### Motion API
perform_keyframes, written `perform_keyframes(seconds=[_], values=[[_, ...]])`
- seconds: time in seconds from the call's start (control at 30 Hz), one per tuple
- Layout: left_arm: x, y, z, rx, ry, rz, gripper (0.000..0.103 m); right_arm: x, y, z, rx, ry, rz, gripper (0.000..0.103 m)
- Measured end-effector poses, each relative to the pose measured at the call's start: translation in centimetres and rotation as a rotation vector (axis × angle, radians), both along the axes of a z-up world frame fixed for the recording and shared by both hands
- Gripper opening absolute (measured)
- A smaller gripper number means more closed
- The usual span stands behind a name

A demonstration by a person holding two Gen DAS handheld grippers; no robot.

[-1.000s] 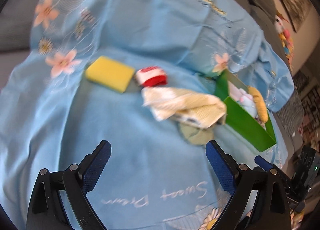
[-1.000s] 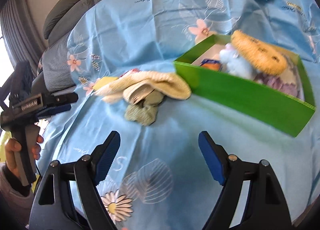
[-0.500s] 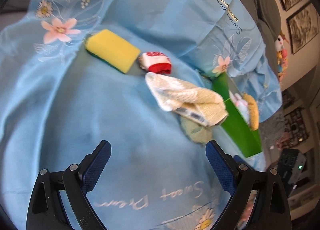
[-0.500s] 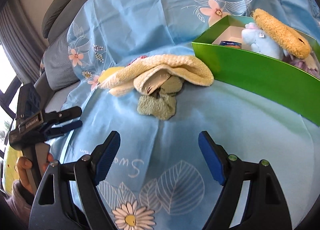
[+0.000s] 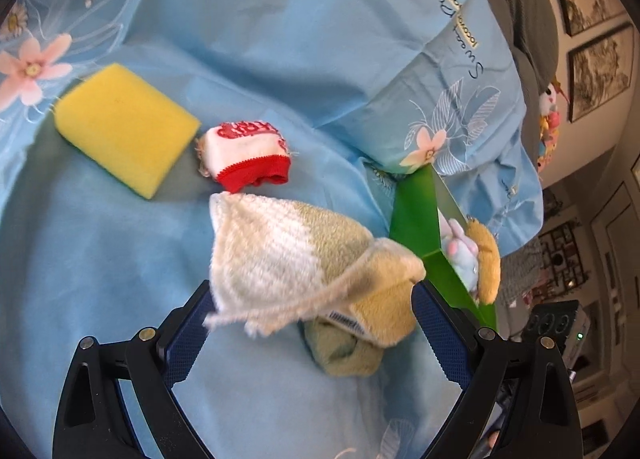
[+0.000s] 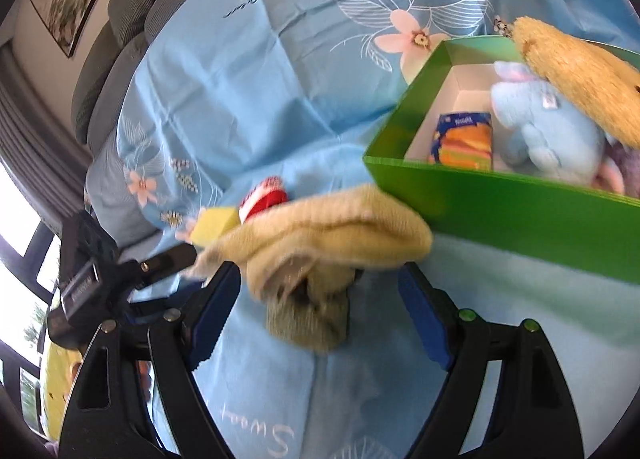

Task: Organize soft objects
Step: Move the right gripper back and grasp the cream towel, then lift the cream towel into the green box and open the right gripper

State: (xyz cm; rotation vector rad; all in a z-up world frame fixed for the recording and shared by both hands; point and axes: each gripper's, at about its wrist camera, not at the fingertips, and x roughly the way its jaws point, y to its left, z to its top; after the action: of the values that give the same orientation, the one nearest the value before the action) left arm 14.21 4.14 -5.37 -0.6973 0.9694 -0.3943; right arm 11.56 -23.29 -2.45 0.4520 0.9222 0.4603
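Observation:
A cream and yellow towel (image 5: 304, 259) lies crumpled on the blue sheet, over a small green cloth (image 5: 348, 355). My left gripper (image 5: 314, 323) is open, its blue pads on either side of the towel's near edge without pressing it. My right gripper (image 6: 320, 315) is open too and straddles the green cloth (image 6: 308, 323) under the towel (image 6: 332, 231). A yellow sponge (image 5: 124, 127) and a red and white sock (image 5: 248, 155) lie beyond. The green box (image 6: 500, 203) holds a blue plush (image 6: 552, 139), a yellow plush (image 6: 580, 71) and a small packet (image 6: 464, 139).
The blue flowered sheet (image 5: 280, 39) covers a sofa seat and back. The green box (image 5: 416, 215) stands right of the towel. In the right wrist view the left gripper's black body (image 6: 88, 287) sits at the left edge. Framed pictures (image 5: 596, 71) hang on the wall.
Both grippers have closed in on the towel from opposite sides and dipped lower, so it now lies between their fingers. Nothing on the sheet has shifted.

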Motion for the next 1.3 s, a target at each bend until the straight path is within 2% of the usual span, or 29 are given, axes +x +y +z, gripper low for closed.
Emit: perform_keyframes(seconds=[0.2, 0.23, 0.27, 0.33, 0.37, 0.4, 0.43, 0.47, 0.5, 0.57, 0.6, 0.67, 0.7, 0.77, 1.07, 1.3], values=[[0.8, -0.2, -0.3, -0.014, -0.012, -0.005, 0.095, 2.5, 0.7, -1.0, 0.060, 0.028, 0.013, 0.081], [1.0, -0.2, -0.3, -0.019, -0.014, -0.003, 0.094, 2.8, 0.8, -1.1, 0.073, 0.031, 0.015, 0.081], [1.0, -0.1, -0.3, -0.019, -0.018, -0.001, 0.088, 3.1, 0.9, -1.2, 0.086, 0.037, 0.014, 0.081], [1.2, -0.1, -0.3, -0.013, -0.018, 0.003, 0.086, 3.6, 1.2, -1.4, 0.116, 0.048, 0.021, 0.077], [1.2, 0.0, -0.3, -0.016, -0.019, 0.006, 0.083, 3.8, 1.4, -1.5, 0.124, 0.050, 0.027, 0.068], [1.2, 0.0, -0.2, -0.019, -0.021, 0.010, 0.067, 4.0, 1.7, -1.5, 0.119, 0.052, 0.030, 0.060], [1.3, 0.1, -0.2, -0.021, -0.021, 0.011, 0.059, 4.1, 1.9, -1.6, 0.115, 0.056, 0.032, 0.056], [1.3, 0.1, -0.2, -0.022, -0.021, 0.008, 0.050, 4.3, 2.1, -1.7, 0.122, 0.061, 0.038, 0.046], [1.3, -0.1, -0.2, -0.016, -0.023, -0.001, 0.047, 4.4, 2.2, -1.8, 0.129, 0.064, 0.045, 0.036], [1.3, -0.5, -0.1, 0.011, -0.024, -0.012, 0.041, 4.6, 2.5, -1.8, 0.113, 0.062, 0.047, 0.026], [1.2, -0.6, -0.1, 0.015, -0.025, -0.017, 0.031, 4.6, 2.7, -1.7, 0.107, 0.056, 0.050, 0.020], [1.0, -0.6, 0.1, 0.001, -0.035, -0.022, 0.018, 4.5, 2.9, -1.5, 0.102, 0.042, 0.054, 0.015], [0.8, -0.6, 0.3, -0.002, -0.046, -0.024, 0.014, 4.2, 3.0, -1.2, 0.093, 0.022, 0.056, 0.010], [0.3, -0.5, 0.8, -0.020, -0.069, -0.033, 0.009, 3.9, 3.2, -0.6, 0.095, -0.004, 0.070, 0.008], [-3.3, 0.0, 5.6, -0.040, -0.187, -0.034, 0.009, 1.2, 4.7, 5.1, 0.091, -0.170, 0.149, 0.008], [-5.6, -1.0, 11.7, -0.015, -0.312, -0.046, 0.009, -1.0, 4.2, 10.3, 0.096, -0.293, 0.169, 0.008]])
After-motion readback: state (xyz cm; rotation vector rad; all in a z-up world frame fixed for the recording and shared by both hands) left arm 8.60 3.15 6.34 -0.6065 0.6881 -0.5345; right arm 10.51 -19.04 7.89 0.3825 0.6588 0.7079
